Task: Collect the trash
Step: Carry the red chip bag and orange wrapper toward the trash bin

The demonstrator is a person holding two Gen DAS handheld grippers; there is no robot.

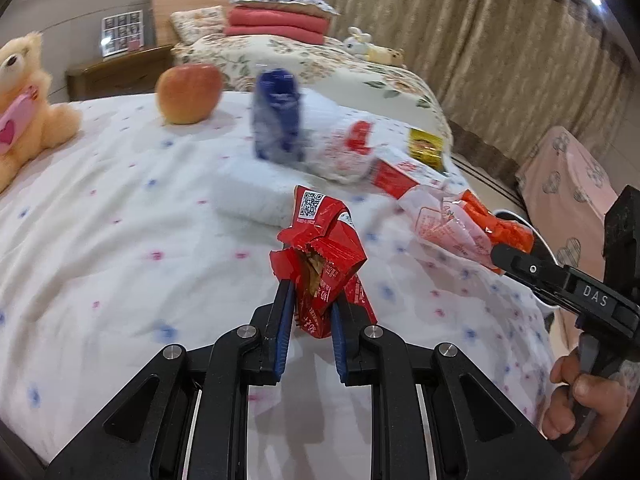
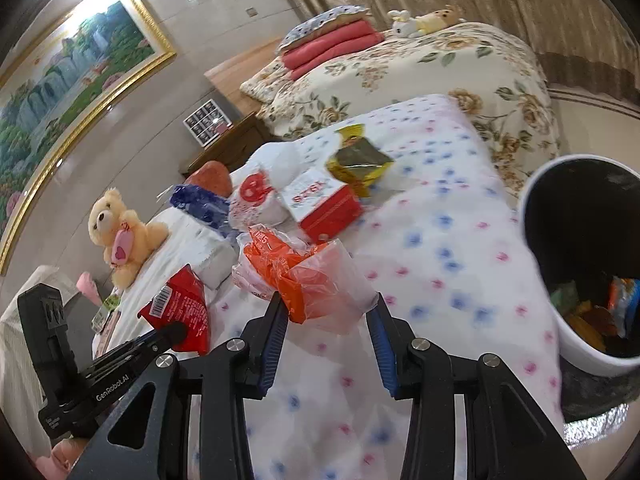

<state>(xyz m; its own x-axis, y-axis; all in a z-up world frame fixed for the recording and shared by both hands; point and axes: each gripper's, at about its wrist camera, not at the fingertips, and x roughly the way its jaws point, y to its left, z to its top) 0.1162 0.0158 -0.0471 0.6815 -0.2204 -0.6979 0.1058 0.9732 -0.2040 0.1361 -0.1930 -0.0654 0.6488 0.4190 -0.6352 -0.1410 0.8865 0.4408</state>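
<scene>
My left gripper [image 1: 310, 290] is shut on a crumpled red snack wrapper [image 1: 320, 240], held just above the flowered white bedspread [image 1: 120, 240]. My right gripper [image 2: 327, 300] is shut on an orange and clear plastic bag [image 2: 312, 280]; its pads press on both sides. In the left wrist view that bag [image 1: 480, 220] hangs from the right gripper [image 1: 500, 256] at the right. The red wrapper [image 2: 180, 308] and left gripper [image 2: 176, 334] show at lower left in the right wrist view. A white bin [image 2: 576, 352] with trash inside stands at the right.
More litter lies on the bed: a blue wrapper [image 1: 276, 116], a white and red bag [image 1: 344, 148], a red and white box [image 2: 324, 208], a yellow packet [image 2: 360, 160]. An apple [image 1: 188, 94], a teddy bear [image 1: 24, 96] and a white tissue pack [image 1: 248, 196] lie nearby.
</scene>
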